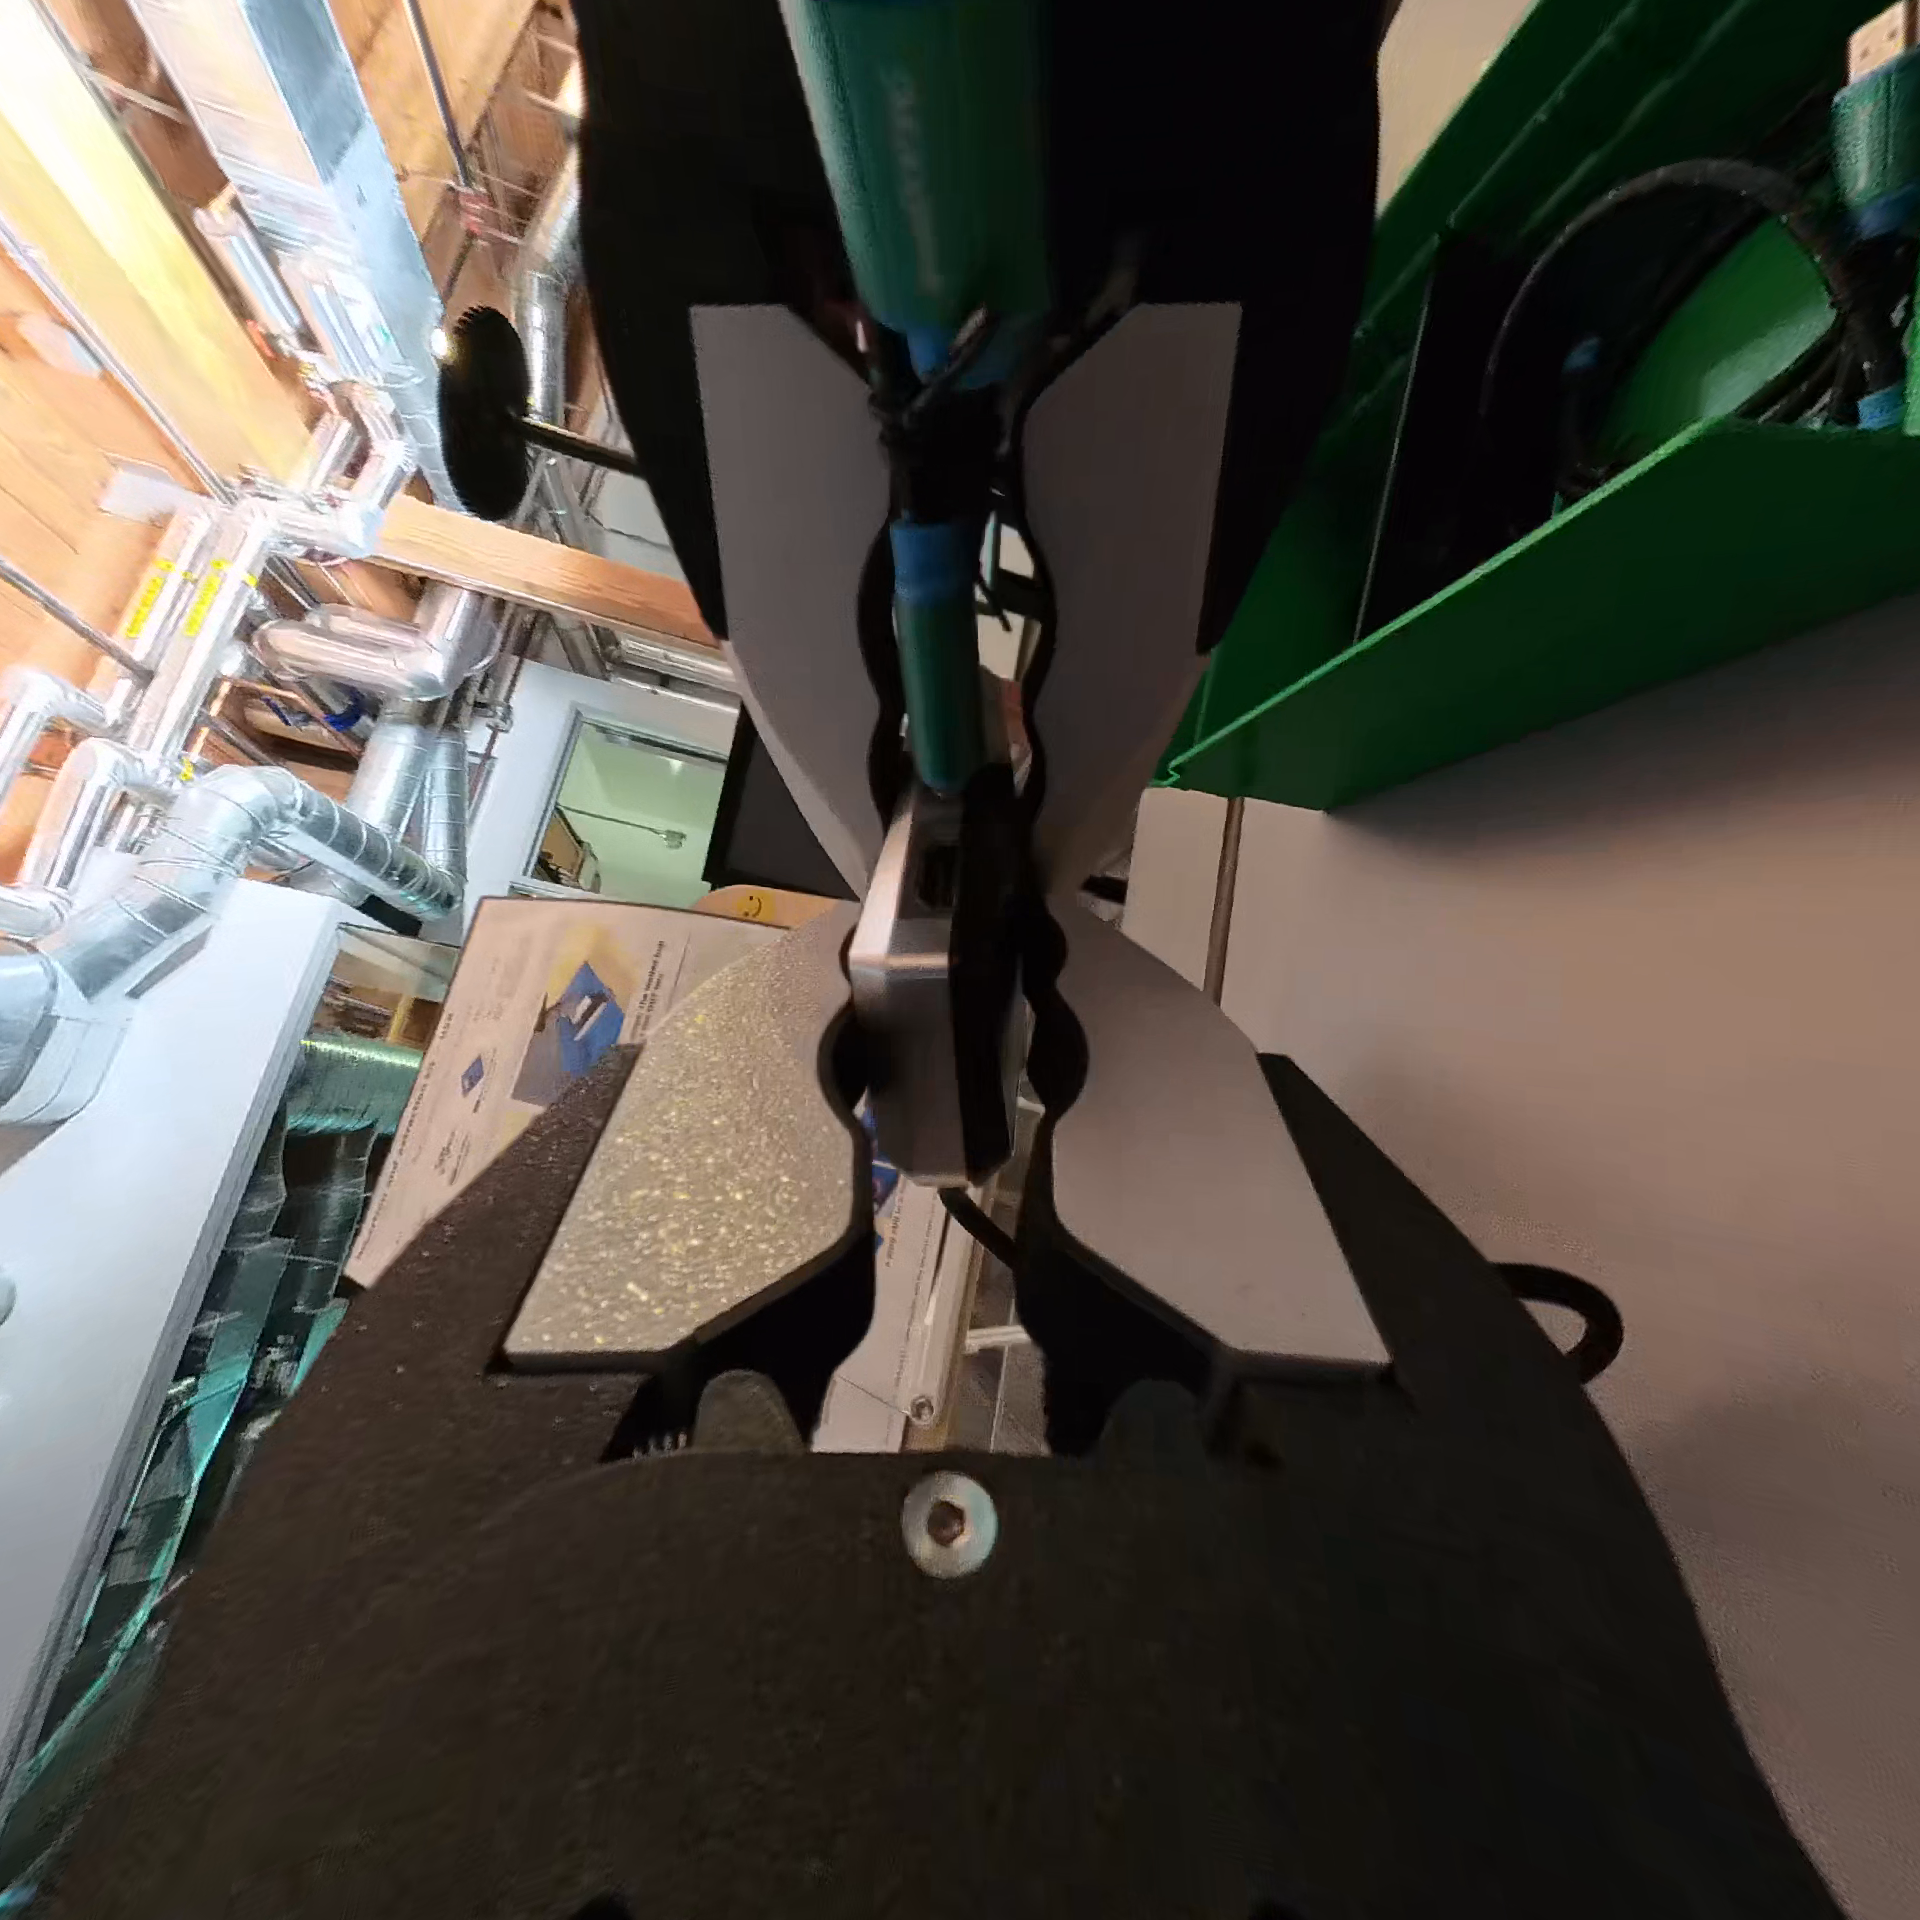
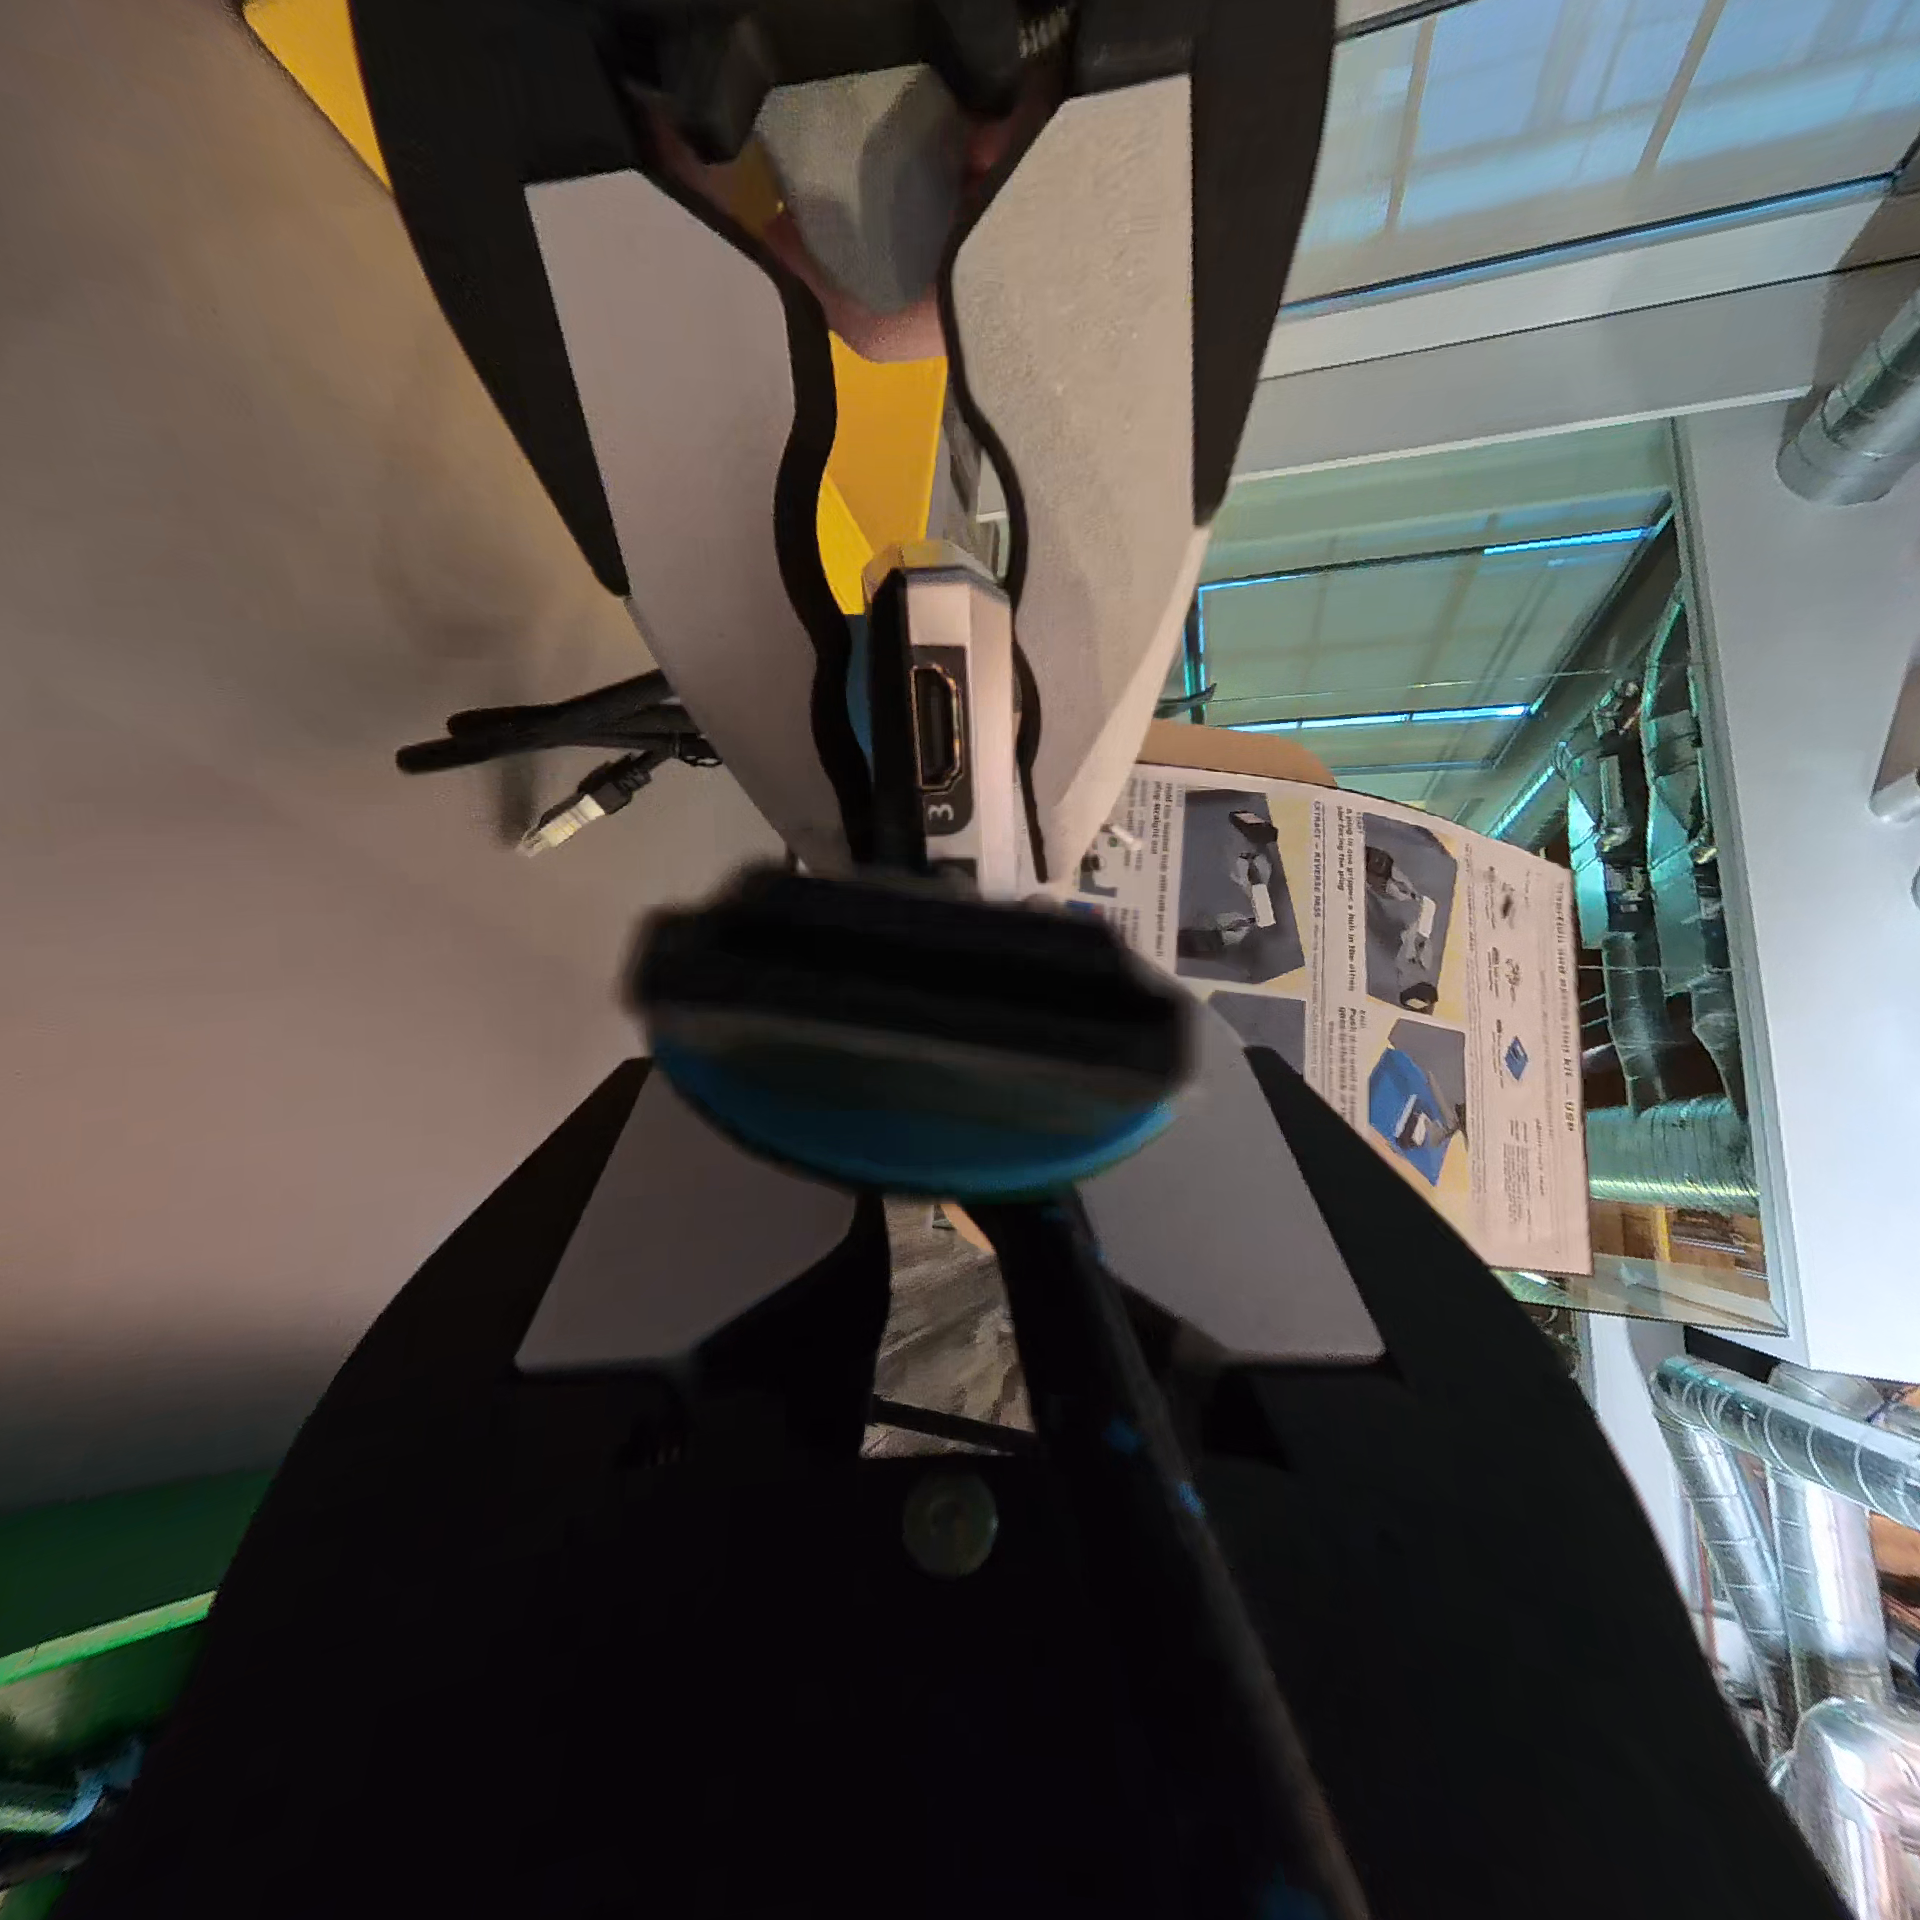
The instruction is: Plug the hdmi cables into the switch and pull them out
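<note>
My left gripper (image 1: 945,935) is shut on a flat silver HDMI switch (image 1: 909,1018), held edge-on between its grey pads. In the right wrist view the left gripper (image 2: 935,821) comes in from the top with the switch (image 2: 982,665), and an empty port (image 2: 938,740) faces the camera. My right gripper (image 2: 914,997) is shut on a black HDMI plug with blue tape (image 2: 914,1049), blurred and close, right at the switch's port face. In the left wrist view the right gripper (image 1: 966,821) comes from the top, holding the green-and-blue taped cable (image 1: 935,665) against the switch. Whether the plug is seated is hidden.
A grey table surface (image 1: 1558,1039) lies to one side. A green bin (image 1: 1558,644) holds more cables. A printed instruction sheet (image 2: 1434,997) stands behind. Loose black cables with a clear network plug (image 2: 582,810) lie on the table. A thin black lead (image 1: 982,1226) leaves the switch. Left and right tips are no more than a few centimetres apart.
</note>
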`<action>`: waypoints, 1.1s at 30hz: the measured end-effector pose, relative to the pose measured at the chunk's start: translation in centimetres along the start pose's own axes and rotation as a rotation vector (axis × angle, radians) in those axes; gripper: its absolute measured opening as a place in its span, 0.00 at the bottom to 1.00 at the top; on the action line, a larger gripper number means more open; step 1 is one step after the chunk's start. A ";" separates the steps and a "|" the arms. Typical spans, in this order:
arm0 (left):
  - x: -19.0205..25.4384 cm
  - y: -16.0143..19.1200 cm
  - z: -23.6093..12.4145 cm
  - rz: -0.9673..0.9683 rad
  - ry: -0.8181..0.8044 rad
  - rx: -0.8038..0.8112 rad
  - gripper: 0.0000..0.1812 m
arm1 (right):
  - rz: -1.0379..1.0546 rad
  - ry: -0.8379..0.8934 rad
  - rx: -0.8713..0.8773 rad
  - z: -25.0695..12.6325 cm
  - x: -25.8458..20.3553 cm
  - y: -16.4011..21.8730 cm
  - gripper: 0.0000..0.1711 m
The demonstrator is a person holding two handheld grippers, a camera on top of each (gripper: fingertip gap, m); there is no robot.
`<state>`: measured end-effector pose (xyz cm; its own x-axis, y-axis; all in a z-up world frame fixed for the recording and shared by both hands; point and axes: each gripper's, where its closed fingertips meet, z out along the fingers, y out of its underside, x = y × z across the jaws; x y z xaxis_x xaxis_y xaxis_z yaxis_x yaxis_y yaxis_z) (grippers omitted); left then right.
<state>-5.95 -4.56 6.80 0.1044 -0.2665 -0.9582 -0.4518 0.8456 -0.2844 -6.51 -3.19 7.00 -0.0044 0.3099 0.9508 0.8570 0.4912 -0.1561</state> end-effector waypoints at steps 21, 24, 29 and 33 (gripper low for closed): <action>-0.5 5.2 0.8 -0.223 0.079 -0.201 0.12 | 0.186 -0.096 -0.089 -0.4 -0.7 4.2 0.21; -0.8 5.4 1.1 -0.263 0.054 -0.217 0.12 | 0.127 -0.048 -0.113 -0.4 -0.2 4.3 0.21; -0.7 5.1 1.1 -0.293 0.070 -0.210 0.12 | 0.096 0.070 -0.104 -0.2 1.6 4.3 0.16; -0.9 5.7 1.2 -0.255 0.040 -0.258 0.12 | 0.314 0.039 0.033 0.0 2.2 2.3 0.17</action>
<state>-7.60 1.07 6.00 0.2105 -0.4756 -0.8541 -0.6252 0.6062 -0.4916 -4.52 -1.40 8.72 0.2782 0.4195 0.8641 0.7960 0.4028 -0.4518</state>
